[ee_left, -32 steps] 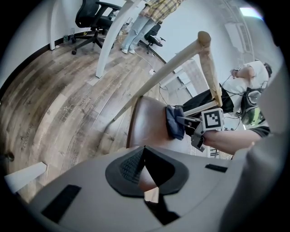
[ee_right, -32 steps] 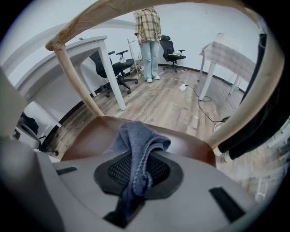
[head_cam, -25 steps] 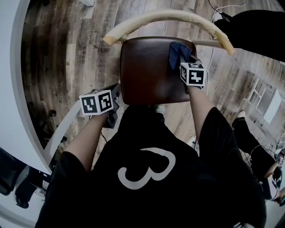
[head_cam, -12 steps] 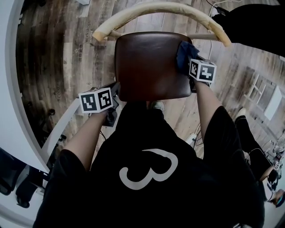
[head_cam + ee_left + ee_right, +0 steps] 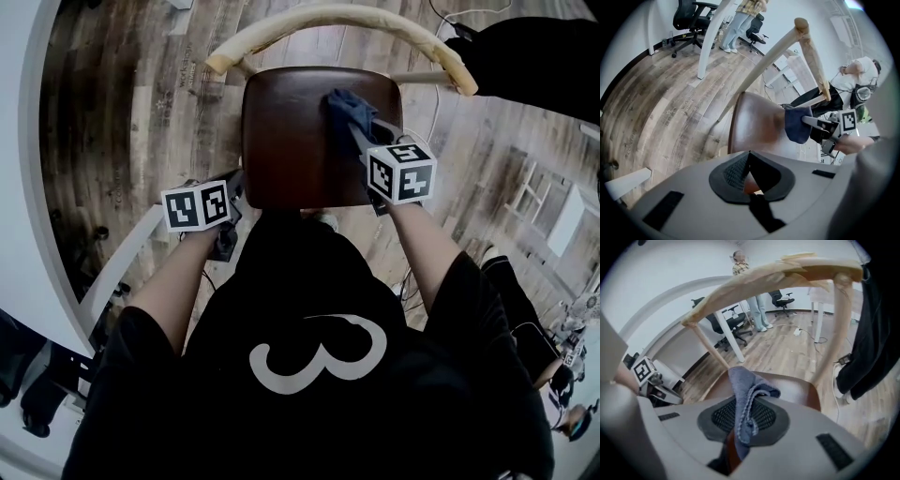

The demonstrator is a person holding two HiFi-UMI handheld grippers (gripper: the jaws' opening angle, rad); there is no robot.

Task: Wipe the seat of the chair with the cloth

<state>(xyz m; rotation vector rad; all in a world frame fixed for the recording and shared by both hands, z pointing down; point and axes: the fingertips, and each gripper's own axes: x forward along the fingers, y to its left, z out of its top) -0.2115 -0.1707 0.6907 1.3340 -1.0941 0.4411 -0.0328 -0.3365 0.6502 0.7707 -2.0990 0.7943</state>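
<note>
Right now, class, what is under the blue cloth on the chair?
The brown seat shows all around the cloth, which the right hand-held gripper pinches. The patch directly beneath the cloth is covered, so whether it is clean cannot be seen.

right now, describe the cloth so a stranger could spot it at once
Find the pale curved backrest, then the brown seat in front of it. Toward the seat's back right sits a crumpled dark blue cloth, pinched in the jaws of the right gripper. It is the only soft, blue thing there.
</note>
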